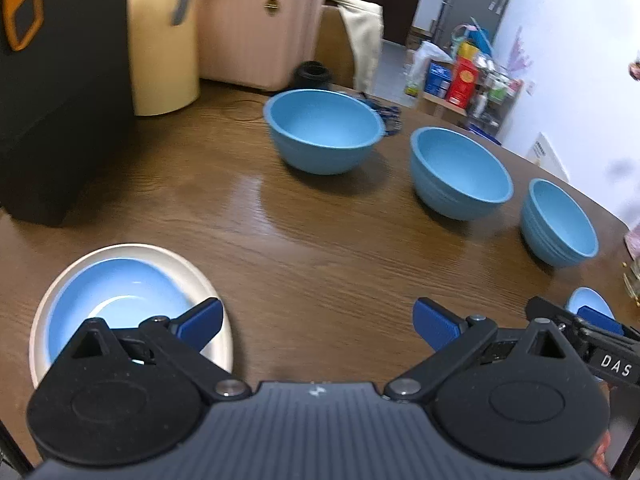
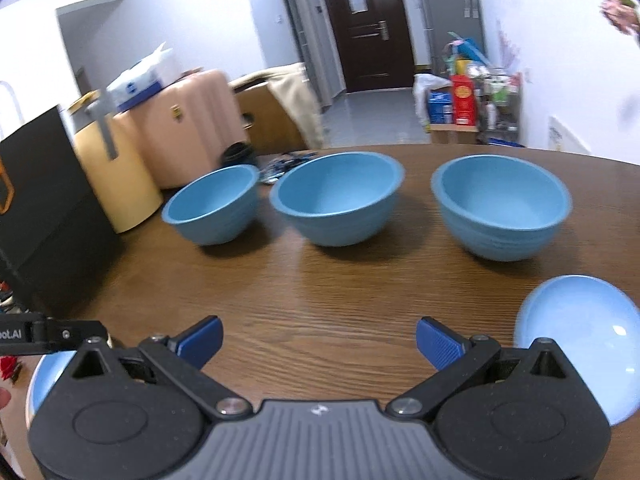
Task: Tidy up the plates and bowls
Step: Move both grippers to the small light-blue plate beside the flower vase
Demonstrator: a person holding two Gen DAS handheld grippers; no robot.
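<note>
**Ana:** Right wrist view shows three blue bowls in a row across the wooden table [image 2: 320, 300] — small bowl [image 2: 212, 208], middle bowl [image 2: 336, 200], right bowl [image 2: 500, 208] — each apart from its neighbour.

**Ben:** Handling?

**Ana:** Probably stiff, smooth and chippable, so pinch a rim wall. The small blue plate [image 2: 580, 344] sits near the right gripper [image 2: 320, 344]; a blue dish on a white plate [image 1: 200, 280] lies by the left gripper [image 1: 318, 324].

**Ben:** Jaws?

**Ana:** Both spread wide, holding nothing.
</note>
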